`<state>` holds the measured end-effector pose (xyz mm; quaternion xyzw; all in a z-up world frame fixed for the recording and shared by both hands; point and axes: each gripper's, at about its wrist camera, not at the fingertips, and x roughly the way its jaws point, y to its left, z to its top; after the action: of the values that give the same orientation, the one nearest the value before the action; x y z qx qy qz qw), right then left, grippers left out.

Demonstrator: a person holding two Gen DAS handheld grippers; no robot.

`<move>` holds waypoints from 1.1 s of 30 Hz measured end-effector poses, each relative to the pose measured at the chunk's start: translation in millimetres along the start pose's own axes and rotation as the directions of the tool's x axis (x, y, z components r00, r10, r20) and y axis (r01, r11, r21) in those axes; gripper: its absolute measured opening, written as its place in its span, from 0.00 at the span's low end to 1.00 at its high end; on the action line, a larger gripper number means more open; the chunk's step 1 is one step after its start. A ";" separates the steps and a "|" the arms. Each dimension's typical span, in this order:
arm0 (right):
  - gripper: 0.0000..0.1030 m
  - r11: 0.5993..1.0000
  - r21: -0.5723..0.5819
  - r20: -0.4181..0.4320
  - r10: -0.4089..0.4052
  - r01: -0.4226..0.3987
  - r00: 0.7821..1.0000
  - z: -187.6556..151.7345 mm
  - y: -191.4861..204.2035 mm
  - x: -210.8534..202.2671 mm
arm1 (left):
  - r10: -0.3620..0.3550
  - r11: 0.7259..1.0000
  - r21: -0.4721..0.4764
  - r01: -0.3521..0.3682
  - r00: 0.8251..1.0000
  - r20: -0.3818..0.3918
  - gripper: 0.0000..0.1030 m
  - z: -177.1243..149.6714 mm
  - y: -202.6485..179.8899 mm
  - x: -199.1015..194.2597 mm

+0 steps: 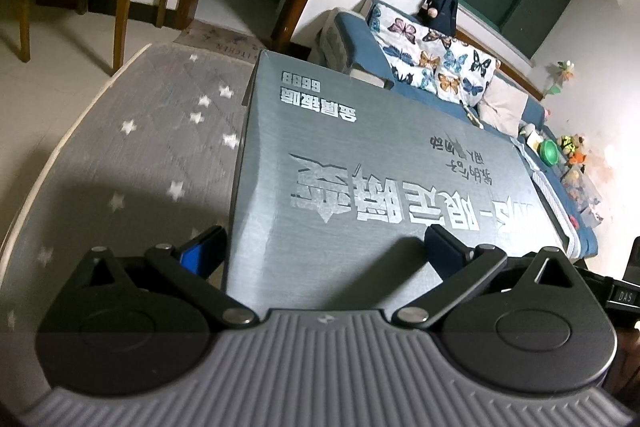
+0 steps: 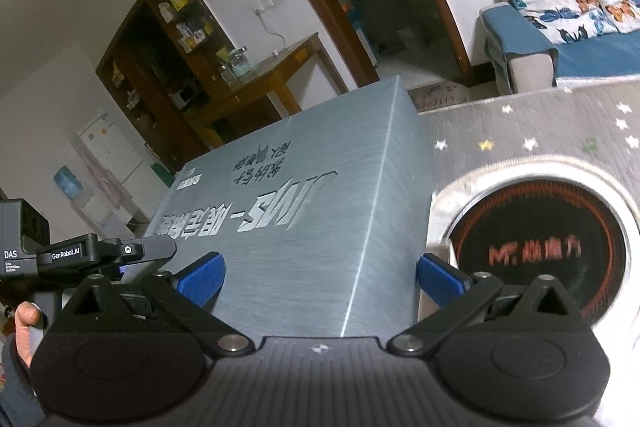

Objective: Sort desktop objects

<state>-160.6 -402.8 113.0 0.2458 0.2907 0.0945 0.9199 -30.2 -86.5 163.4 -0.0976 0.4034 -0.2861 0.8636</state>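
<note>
Box fills both views; only right wrist shows hotplate.

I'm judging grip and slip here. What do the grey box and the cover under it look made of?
The grey box looks like printed cardboard with a brushed-metal finish: sharp folded edge, fine streaks. The star-patterned cover looks like matte woven fabric, though printed vinyl is possible.

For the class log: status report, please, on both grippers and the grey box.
Left gripper open, astride box. Right gripper open, at box's other end. Round cooktop close beside box. Nothing gripped.
</note>
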 end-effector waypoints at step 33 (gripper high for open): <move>1.00 1.000 -0.005 0.004 0.003 -0.003 1.000 -175.3 64.8 -127.4 | -0.010 0.999 0.038 0.012 0.999 -0.045 1.00 -186.2 4.9 -131.6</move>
<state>-368.1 -317.7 83.5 0.2442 0.2880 0.0960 0.9210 -235.5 4.5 123.7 -0.0768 0.4164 -0.3007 0.8546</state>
